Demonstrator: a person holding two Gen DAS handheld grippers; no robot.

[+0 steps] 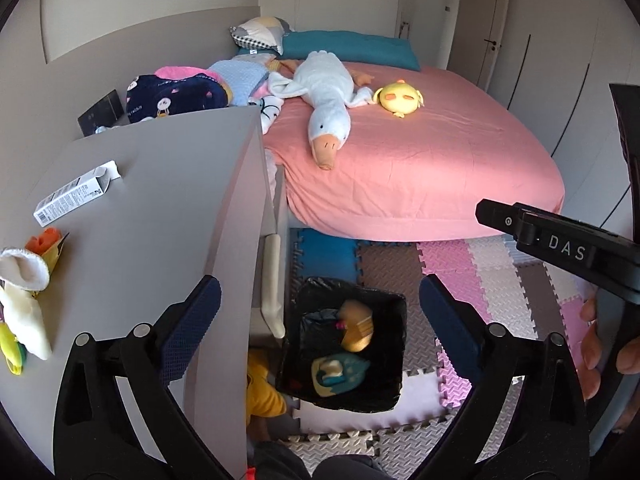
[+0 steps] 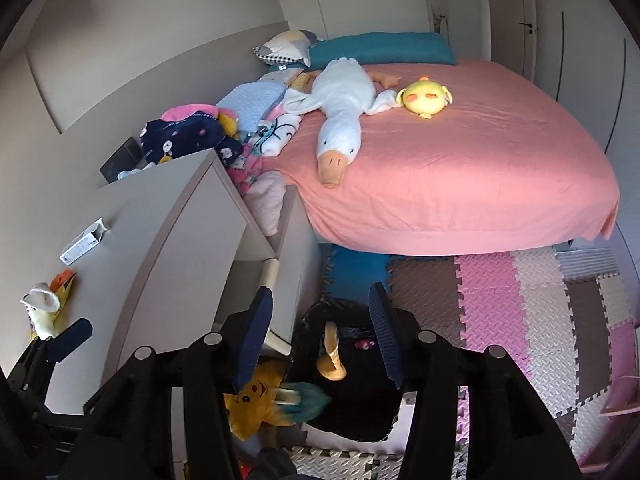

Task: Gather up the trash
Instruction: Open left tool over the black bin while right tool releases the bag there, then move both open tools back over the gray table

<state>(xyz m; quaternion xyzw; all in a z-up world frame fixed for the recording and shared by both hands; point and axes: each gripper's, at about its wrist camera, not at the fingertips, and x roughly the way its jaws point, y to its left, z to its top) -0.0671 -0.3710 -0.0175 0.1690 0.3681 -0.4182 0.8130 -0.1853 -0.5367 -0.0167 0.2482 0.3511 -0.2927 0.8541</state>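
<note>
Our left gripper (image 1: 320, 312) stands wide open and our right gripper (image 2: 320, 336) half open, both empty, above the black-lined bin (image 1: 394, 364). In the bin lie an orange wrapper (image 1: 356, 330) and a teal packet (image 1: 340, 372). To the left, a small white box (image 1: 76, 194) rests on the grey cabinet top (image 1: 160, 200). Beyond is a pink bed (image 1: 420, 160), with foam mats (image 1: 460, 272) on the floor.

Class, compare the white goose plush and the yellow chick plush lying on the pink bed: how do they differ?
The white goose plush is long and far bigger; the yellow chick plush is small and round. The goose lies stretched out with its orange beak toward the bed's near edge; the chick sits compactly beside the goose's wing. The goose is white, the chick yellow with orange cheeks. Both are soft toys resting on the pink bed.
</note>
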